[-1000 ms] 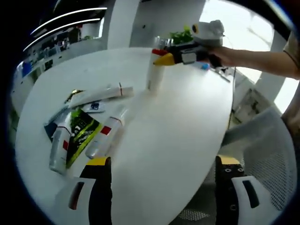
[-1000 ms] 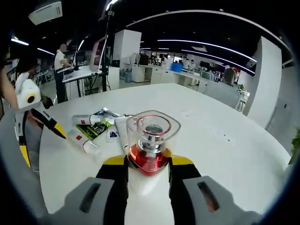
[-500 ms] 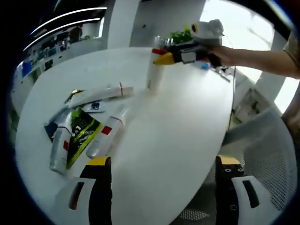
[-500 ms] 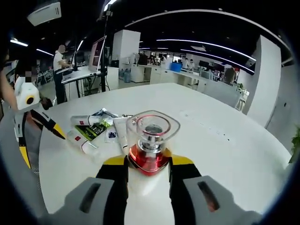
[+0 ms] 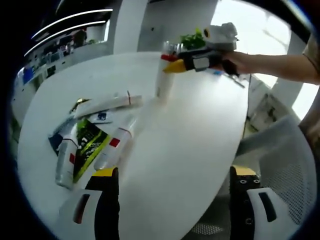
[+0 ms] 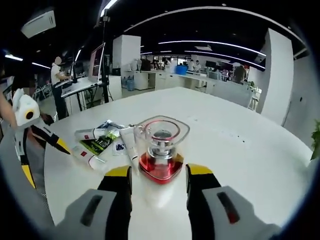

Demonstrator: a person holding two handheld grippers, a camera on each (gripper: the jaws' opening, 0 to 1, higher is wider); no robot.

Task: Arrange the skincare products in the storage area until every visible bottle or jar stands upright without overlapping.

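Where our right gripper stands with jaws parted to either side of the upright clear-capped red bottle, not pressing it, that bottle rests on the round white table. Our left gripper hangs spread wide and empty off the table's near edge, by the fallen tubes and green sachet.

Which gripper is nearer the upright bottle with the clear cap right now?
Right. The right gripper straddles the bottle, jaws open on either side of it. The left gripper sits back at the table edge, near the lying tubes.
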